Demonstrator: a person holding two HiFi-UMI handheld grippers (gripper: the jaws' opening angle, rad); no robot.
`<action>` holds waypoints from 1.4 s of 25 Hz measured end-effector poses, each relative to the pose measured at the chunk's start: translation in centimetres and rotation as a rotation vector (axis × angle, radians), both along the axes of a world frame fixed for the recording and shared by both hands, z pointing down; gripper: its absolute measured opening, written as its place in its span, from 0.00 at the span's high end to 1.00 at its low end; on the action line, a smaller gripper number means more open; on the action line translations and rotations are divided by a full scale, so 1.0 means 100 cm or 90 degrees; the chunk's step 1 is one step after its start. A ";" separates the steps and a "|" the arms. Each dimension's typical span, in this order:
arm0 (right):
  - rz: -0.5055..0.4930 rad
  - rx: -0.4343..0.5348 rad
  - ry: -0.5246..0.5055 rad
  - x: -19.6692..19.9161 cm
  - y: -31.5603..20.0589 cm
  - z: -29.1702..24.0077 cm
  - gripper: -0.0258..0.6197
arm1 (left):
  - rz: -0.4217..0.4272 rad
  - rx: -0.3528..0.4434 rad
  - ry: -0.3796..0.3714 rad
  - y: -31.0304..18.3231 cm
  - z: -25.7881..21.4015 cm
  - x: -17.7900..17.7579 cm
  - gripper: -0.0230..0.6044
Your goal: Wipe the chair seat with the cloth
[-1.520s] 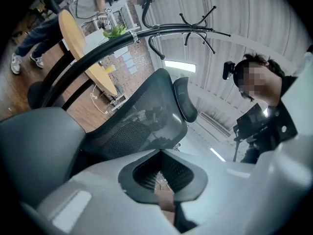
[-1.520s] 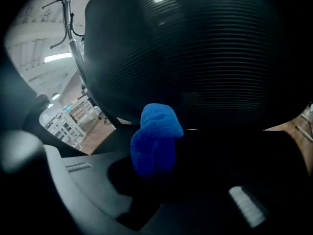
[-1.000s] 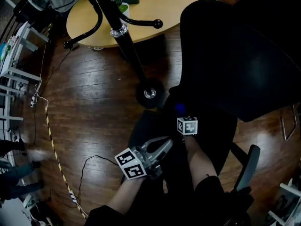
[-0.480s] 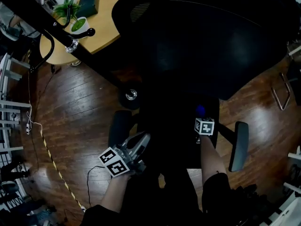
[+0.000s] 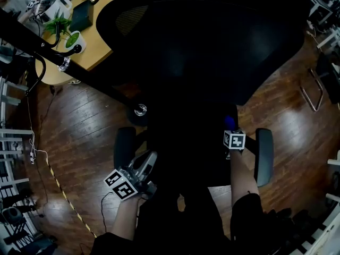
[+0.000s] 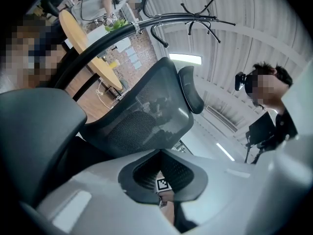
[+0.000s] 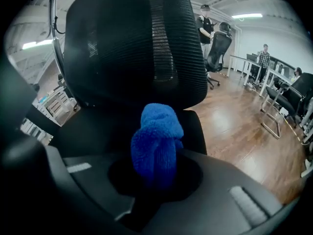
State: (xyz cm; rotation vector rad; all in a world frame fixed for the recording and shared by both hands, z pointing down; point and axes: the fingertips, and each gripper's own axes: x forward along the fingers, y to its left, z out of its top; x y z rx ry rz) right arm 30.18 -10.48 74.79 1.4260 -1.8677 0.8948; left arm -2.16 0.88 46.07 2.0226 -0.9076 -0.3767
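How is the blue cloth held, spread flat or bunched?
Bunched: the blue cloth sticks up as a rounded wad, pinched between the jaws of the right gripper.

Bright blue cloth [image 7: 155, 141], black mesh-backed chair [image 5: 212, 57], dark brown plank floor [image 5: 79, 121], pale tan table [image 5: 91, 42].

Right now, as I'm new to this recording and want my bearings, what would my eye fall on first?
The bright blue cloth, clamped in the right gripper's jaws over the dark chair seat, stands out sharply. The black mesh chair back fills most of the head view, with glossy wooden floor on both sides.
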 end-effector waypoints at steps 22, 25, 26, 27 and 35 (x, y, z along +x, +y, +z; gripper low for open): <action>-0.253 -0.050 -0.220 -0.365 0.065 -0.013 0.91 | -0.043 0.050 0.042 0.014 -0.018 -0.045 0.98; -0.244 -0.027 -0.234 -0.373 0.070 -0.017 0.91 | -0.044 0.048 0.042 0.017 -0.017 -0.046 0.98; -0.250 -0.026 -0.234 -0.371 0.071 -0.016 0.91 | -0.044 0.048 0.042 0.018 -0.016 -0.045 0.98; -0.259 -0.027 -0.230 -0.368 0.072 -0.013 0.91 | -0.042 0.048 0.042 0.019 -0.016 -0.044 0.98; -0.179 -0.025 -0.149 -0.266 0.070 0.000 0.91 | -0.017 0.044 0.028 0.023 -0.013 -0.028 0.98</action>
